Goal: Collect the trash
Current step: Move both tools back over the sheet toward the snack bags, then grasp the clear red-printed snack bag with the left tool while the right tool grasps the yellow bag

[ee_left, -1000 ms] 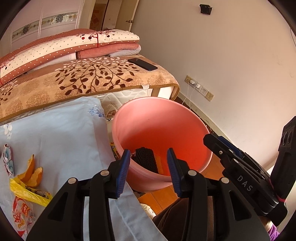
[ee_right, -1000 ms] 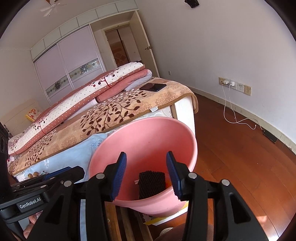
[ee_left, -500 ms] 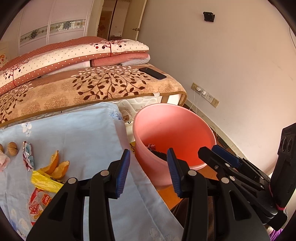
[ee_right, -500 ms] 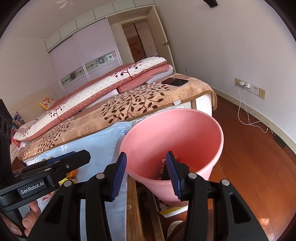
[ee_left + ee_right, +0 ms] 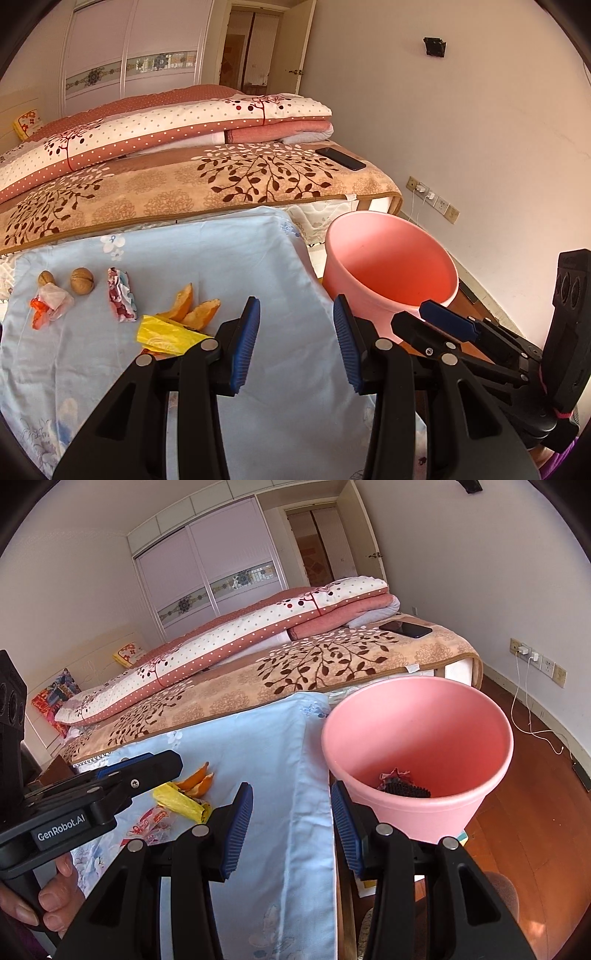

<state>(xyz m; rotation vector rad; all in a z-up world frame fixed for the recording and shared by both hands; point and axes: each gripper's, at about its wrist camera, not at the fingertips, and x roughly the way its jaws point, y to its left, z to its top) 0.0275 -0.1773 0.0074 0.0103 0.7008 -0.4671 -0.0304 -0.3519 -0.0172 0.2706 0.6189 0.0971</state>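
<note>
A pink bucket (image 5: pixel 391 273) (image 5: pixel 417 746) stands off the right edge of a light blue cloth (image 5: pixel 207 273) (image 5: pixel 258 738), with a dark comb-like piece (image 5: pixel 404 788) and a crumpled wrapper inside. On the cloth lie orange peels (image 5: pixel 194 308) (image 5: pixel 197 780), a yellow wrapper (image 5: pixel 166 334) (image 5: pixel 181 802), a red-white crumpled wrapper (image 5: pixel 120 297), two walnuts (image 5: pixel 82 280) and a tissue scrap (image 5: pixel 51 302). My left gripper (image 5: pixel 295 343) hangs open and empty over the cloth, right of the peels. My right gripper (image 5: pixel 291 829) is open and empty near the cloth's right edge, left of the bucket.
A bed with a leaf-patterned blanket (image 5: pixel 184 184) and folded quilts (image 5: pixel 166 125) lies behind the cloth, a black phone (image 5: pixel 345 158) on its corner. A wall with sockets (image 5: pixel 537 661) and a cable runs along the right. Wooden floor (image 5: pixel 535 794) surrounds the bucket.
Both grippers have swung left, away from the bucket's mouth to above the blue cloth. The trash on the cloth has come into fuller view. Both stayed open and empty.
</note>
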